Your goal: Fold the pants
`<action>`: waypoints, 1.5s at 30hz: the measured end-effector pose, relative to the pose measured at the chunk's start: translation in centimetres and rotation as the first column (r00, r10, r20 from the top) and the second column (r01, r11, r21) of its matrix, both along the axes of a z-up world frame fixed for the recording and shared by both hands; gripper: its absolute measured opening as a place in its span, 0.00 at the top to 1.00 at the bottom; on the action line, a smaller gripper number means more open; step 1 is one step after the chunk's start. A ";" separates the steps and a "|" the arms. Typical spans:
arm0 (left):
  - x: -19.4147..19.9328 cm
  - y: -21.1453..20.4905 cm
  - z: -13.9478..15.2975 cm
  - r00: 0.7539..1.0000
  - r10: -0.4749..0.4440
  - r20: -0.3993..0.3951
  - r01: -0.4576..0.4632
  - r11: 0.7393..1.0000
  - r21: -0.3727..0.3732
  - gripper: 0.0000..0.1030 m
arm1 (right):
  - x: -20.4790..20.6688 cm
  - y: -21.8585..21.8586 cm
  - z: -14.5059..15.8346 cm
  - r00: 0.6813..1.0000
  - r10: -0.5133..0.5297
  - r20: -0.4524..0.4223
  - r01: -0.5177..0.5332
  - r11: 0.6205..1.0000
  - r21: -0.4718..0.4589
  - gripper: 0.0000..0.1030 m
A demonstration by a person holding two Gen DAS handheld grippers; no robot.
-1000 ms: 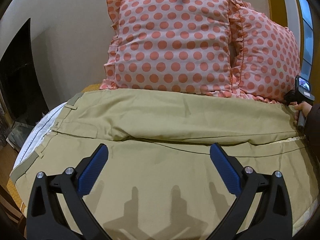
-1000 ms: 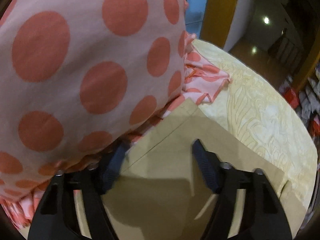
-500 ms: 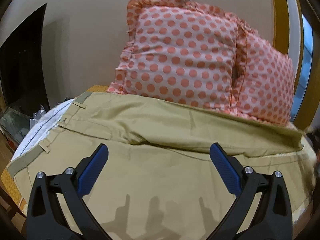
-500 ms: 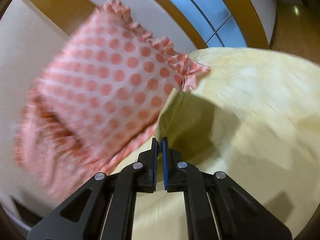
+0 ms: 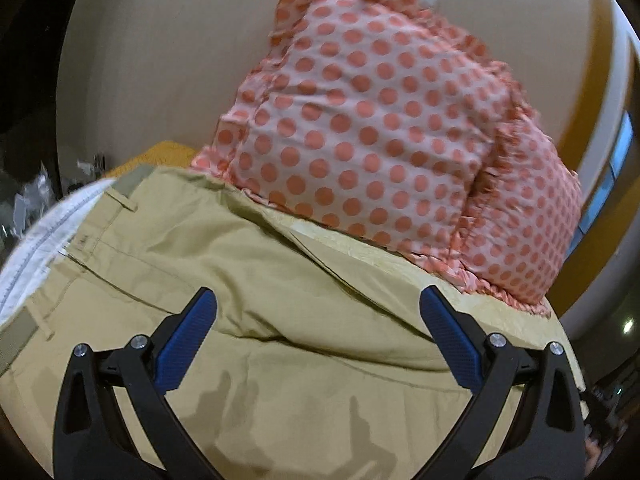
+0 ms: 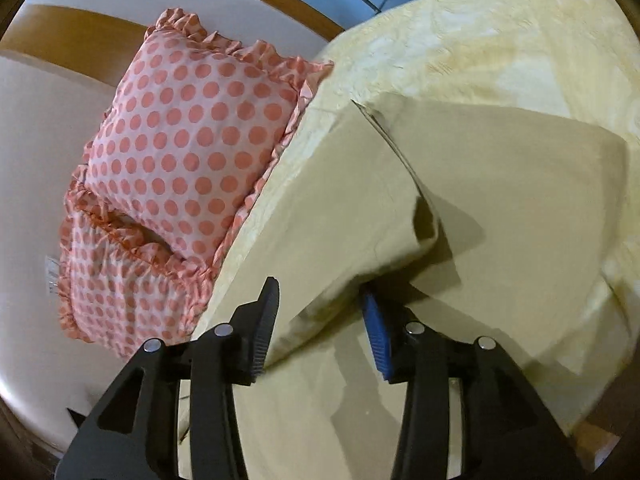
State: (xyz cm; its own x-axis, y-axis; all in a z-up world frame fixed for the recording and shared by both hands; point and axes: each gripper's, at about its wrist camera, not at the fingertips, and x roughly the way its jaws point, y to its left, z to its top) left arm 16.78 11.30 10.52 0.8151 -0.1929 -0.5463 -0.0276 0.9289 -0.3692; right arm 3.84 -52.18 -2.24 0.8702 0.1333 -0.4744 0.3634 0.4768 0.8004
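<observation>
Khaki pants point(image 5: 248, 280) lie across the bed, waistband with white lining at the left, folded lengthwise. My left gripper point(image 5: 316, 332) is open and empty, hovering above the pants' middle. In the right wrist view the leg ends point(image 6: 500, 184) are folded over, lying on the pale yellow bedspread point(image 6: 480, 40). My right gripper point(image 6: 320, 320) is open; a fold of the pant leg point(image 6: 340, 208) drapes between its fingers, not clamped.
Two pink pillows with coral polka dots point(image 5: 360, 128) lean on the wall behind the pants, also in the right wrist view point(image 6: 188, 140). The bed's edge drops off at the right point(image 6: 592, 400). A dark opening point(image 5: 24, 80) is at the left.
My right gripper closed on the pant leg end, carried it over toward the waist, and has now opened. The left gripper stayed open and tilted, moving closer to the pillows.
</observation>
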 end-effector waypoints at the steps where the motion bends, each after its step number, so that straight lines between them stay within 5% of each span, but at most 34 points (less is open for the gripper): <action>1: 0.8 0.3 -0.2 1.000 0.001 -0.019 -0.001 1.000 -0.014 0.02 | 1.0 -0.1 -0.1 1.000 0.009 -0.006 -0.010 1.000 -0.026 0.74; 2: 1.7 0.4 -0.4 0.999 0.004 -0.034 -0.004 1.000 -0.027 0.02 | 2.1 -0.2 -0.3 0.999 0.031 -0.011 -0.031 0.999 -0.022 0.91; 3: 3.0 0.5 -0.7 0.998 0.009 -0.059 -0.011 0.999 -0.038 0.02 | 2.7 -0.7 -0.7 0.999 0.045 -0.001 -0.045 0.999 0.010 0.95; 8: 7.9 1.5 -2.7 0.984 0.036 -0.173 -0.055 0.993 -0.109 0.07 | 0.1 -2.9 0.7 0.987 -0.021 0.159 0.011 0.998 0.059 0.95; 11: 10.8 1.6 -4.1 0.969 0.046 -0.243 -0.086 0.984 -0.154 0.15 | -0.6 -3.3 0.8 0.986 -0.031 0.167 0.022 0.998 0.056 0.95; 15: 14.8 1.7 -5.8 0.939 0.109 -0.326 -0.149 0.983 -0.102 0.30 | -0.5 -3.4 0.4 0.987 -0.033 0.156 0.024 0.998 0.060 0.95; 18: 16.9 1.7 -7.1 0.909 0.133 -0.396 -0.175 0.982 -0.071 0.53 | -0.2 -3.2 0.8 0.988 -0.032 0.151 0.025 0.999 0.046 0.95; 19: 17.3 1.7 -7.4 0.908 0.115 -0.402 -0.162 0.983 -0.084 0.83 | -0.2 -3.1 1.1 0.988 -0.029 0.152 0.024 0.999 0.036 0.95; 20: 17.4 1.7 -7.6 0.901 0.107 -0.420 -0.159 0.983 -0.092 0.95 | -0.3 -3.1 1.4 0.987 -0.025 0.156 0.021 0.999 0.026 0.95; 22: 16.4 1.9 -7.1 0.906 0.122 -0.404 -0.172 0.981 -0.091 0.97 | -0.5 -2.9 2.1 0.986 -0.019 0.164 0.018 1.000 0.007 0.95; 25: 11.2 2.4 -3.8 0.954 0.097 -0.283 -0.129 0.987 -0.095 0.97 | -1.6 -3.0 3.4 0.984 -0.021 0.180 0.028 0.999 -0.040 0.95; 30: -4.0 4.0 -0.8 0.994 0.054 -0.094 -0.065 0.990 -0.122 0.96 | -4.1 -3.5 3.4 0.985 -0.052 0.162 0.067 0.994 -0.084 0.95; 36: -15.5 4.9 -5.7 0.984 0.095 -0.149 -0.118 0.981 -0.156 0.96 | -6.9 -4.3 1.1 0.990 -0.117 0.084 0.126 0.986 -0.112 0.95; 41: -17.2 4.5 -8.9 0.976 0.106 -0.192 -0.136 0.979 -0.149 0.92 | -8.4 -3.7 0.3 0.989 -0.145 0.010 0.144 0.969 -0.202 0.92; 42: -17.5 4.4 -9.0 0.977 0.106 -0.185 -0.135 0.980 -0.149 0.91 | -8.9 -3.7 0.4 0.986 -0.164 0.009 0.163 0.963 -0.213 0.80; 43: -18.2 4.5 -9.0 0.980 0.107 -0.170 -0.132 0.980 -0.147 0.88 | -9.6 -3.8 0.6 0.980 -0.198 0.010 0.195 0.952 -0.235 0.54; 45: -19.0 4.5 -8.6 0.983 0.125 -0.134 -0.142 0.981 -0.130 0.69 | -11.2 -3.9 1.1 0.964 -0.262 0.041 0.263 0.922 -0.284 0.26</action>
